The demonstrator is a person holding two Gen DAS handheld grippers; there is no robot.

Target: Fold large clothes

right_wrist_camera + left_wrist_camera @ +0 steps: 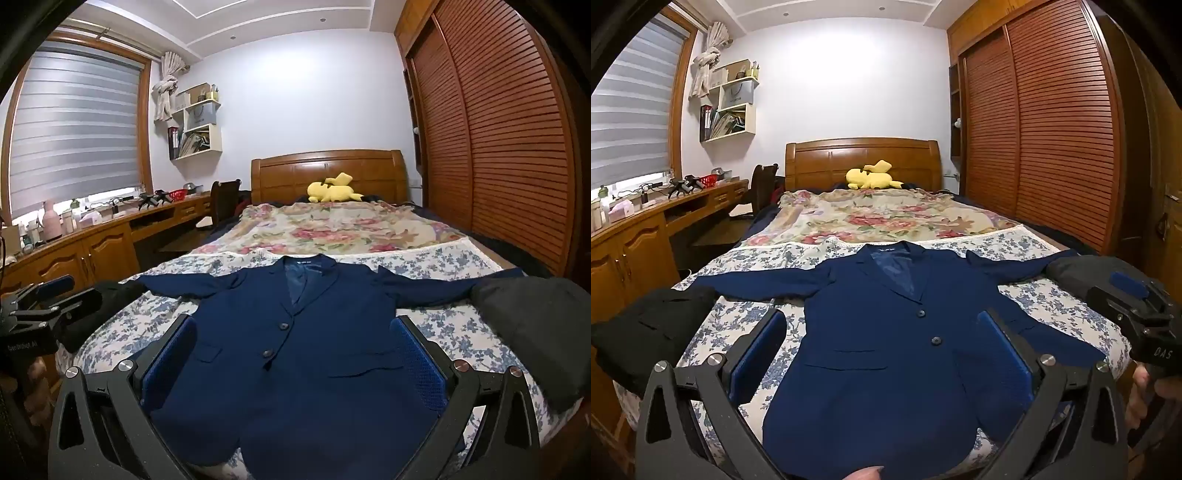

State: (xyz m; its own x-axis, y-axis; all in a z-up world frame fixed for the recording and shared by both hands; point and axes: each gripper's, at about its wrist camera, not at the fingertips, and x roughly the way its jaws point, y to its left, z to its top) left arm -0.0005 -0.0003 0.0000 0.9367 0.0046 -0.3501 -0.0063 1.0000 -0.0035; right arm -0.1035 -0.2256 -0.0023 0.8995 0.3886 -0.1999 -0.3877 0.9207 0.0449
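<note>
- Blazer (886, 354) lay flat, buttoned, at the bed's (1052, 306) foot edge, sleeves spread.
- Left gripper (882, 328) fingers wide, empty.
- Right gripper (295, 332) fingers wide, empty.
- Wall shelf (199, 125) held books.

Home bedroom: bed (849, 218), wardrobe (1052, 129).

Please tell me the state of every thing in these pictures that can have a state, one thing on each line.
Navy blazer: spread flat on the bed, buttoned, sleeves out, not folded.
Black garment: folded, near the bed's left edge.
Dark grey garment: folded, at the bed's right.
Left gripper: jaws open, empty.
Right gripper: jaws open, empty.
Window blind: almost fully lowered.
Wardrobe doors: closed.
</note>
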